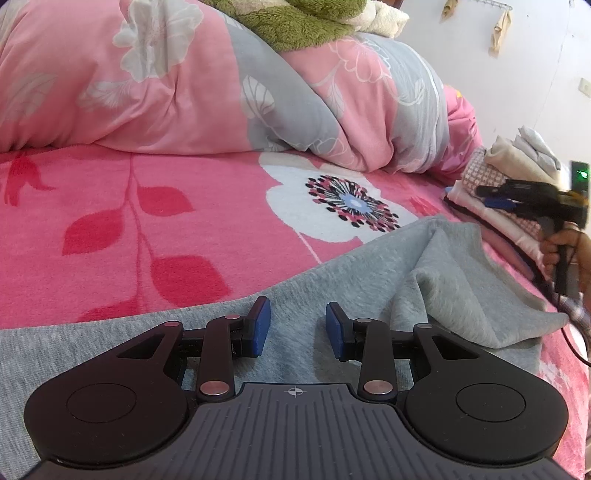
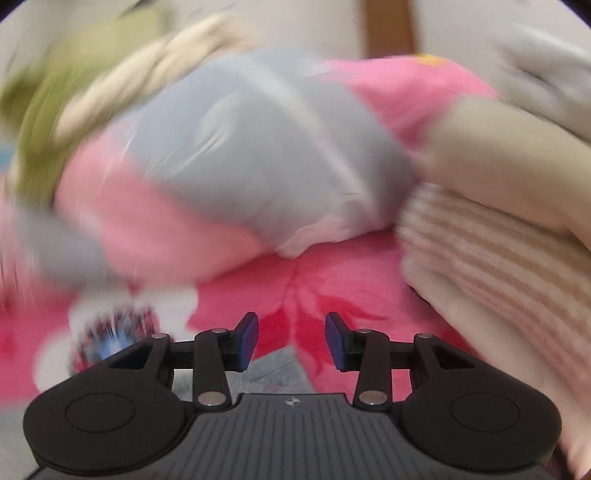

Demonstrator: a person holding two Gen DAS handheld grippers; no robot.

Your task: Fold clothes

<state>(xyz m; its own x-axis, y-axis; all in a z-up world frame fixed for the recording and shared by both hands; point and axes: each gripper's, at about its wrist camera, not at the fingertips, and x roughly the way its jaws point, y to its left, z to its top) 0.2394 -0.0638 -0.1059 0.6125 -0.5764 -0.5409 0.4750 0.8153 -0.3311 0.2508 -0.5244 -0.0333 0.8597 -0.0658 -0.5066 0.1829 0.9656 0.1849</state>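
A grey garment point(image 1: 369, 273) lies spread on the pink flowered blanket point(image 1: 147, 221), with a loose fold raised at its right side. My left gripper point(image 1: 297, 328) hovers low over the garment, jaws apart, nothing pinched between the blue pads point(image 1: 260, 325). In the left wrist view my right gripper point(image 1: 487, 196) is at the far right, held by a hand point(image 1: 565, 243) above the garment's right edge. The blurred right wrist view shows the right gripper point(image 2: 291, 341) open and empty over the blanket, a sliver of grey cloth point(image 2: 273, 363) below it.
A bunched pink and grey floral duvet point(image 1: 184, 92) fills the back of the bed, with a green fleece point(image 1: 303, 22) on top. A stack of folded clothes point(image 1: 509, 155) sits at the right, close to the right gripper, large in the right wrist view point(image 2: 498, 258).
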